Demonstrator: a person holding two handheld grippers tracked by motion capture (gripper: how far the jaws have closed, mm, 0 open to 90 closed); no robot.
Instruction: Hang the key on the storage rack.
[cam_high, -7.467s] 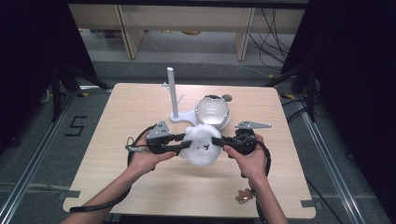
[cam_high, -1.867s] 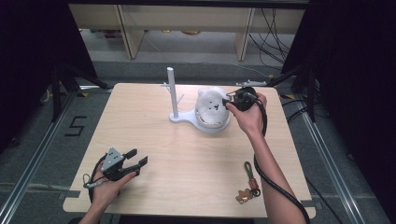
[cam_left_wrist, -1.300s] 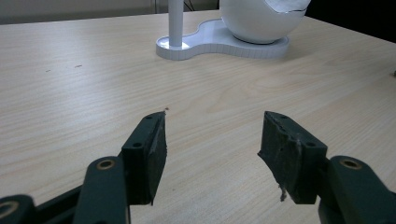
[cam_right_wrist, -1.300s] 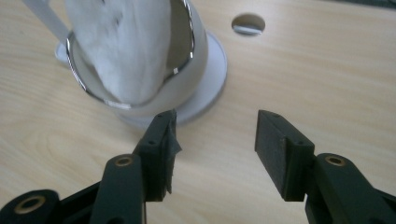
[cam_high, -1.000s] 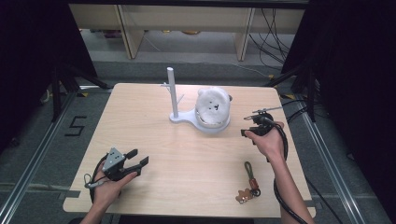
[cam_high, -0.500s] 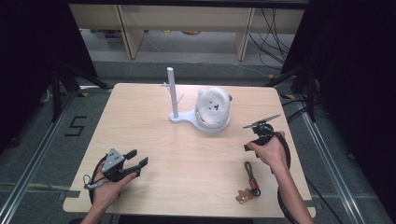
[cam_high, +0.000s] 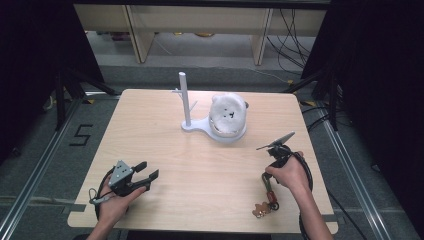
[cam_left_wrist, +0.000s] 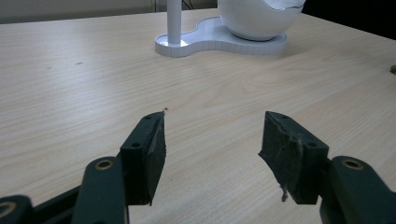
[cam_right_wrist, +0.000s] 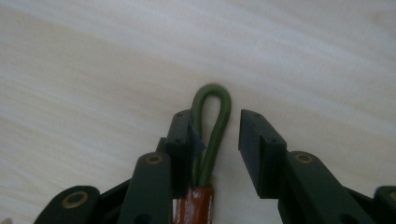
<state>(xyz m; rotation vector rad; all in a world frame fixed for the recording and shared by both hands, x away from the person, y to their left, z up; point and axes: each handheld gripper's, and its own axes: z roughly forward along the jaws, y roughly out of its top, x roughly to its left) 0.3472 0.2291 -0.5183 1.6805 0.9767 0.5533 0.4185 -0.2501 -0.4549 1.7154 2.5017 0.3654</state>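
Closing: the right gripper (cam_right_wrist: 215, 140) has been brought from beside the white stand (cam_high: 216, 131) to the near right part of the table, and its jaws have just been narrowing around the green loop (cam_right_wrist: 212, 121) of a keychain (cam_high: 268, 196).
Grip: the loop is seen between the jaws, against the left pad, with a gap left at the right pad; it is not yet pinched.
Meaning: a pick-up of the keychain is judged to be starting; the peg post (cam_high: 184, 99) on the stand is a likely hanging place.
Keychain place: it lies flat near the table's front right edge, a brown charm at its near end.
Left gripper (cam_high: 145, 176): it is held released, nothing between the jaws, parked at the front left as before.
Surface: a pale wooden table (cam_high: 150, 130), otherwise bare; a white plush (cam_high: 228, 116) is set on the stand.
Room: dark surrounds, shelving and cables are seen behind.
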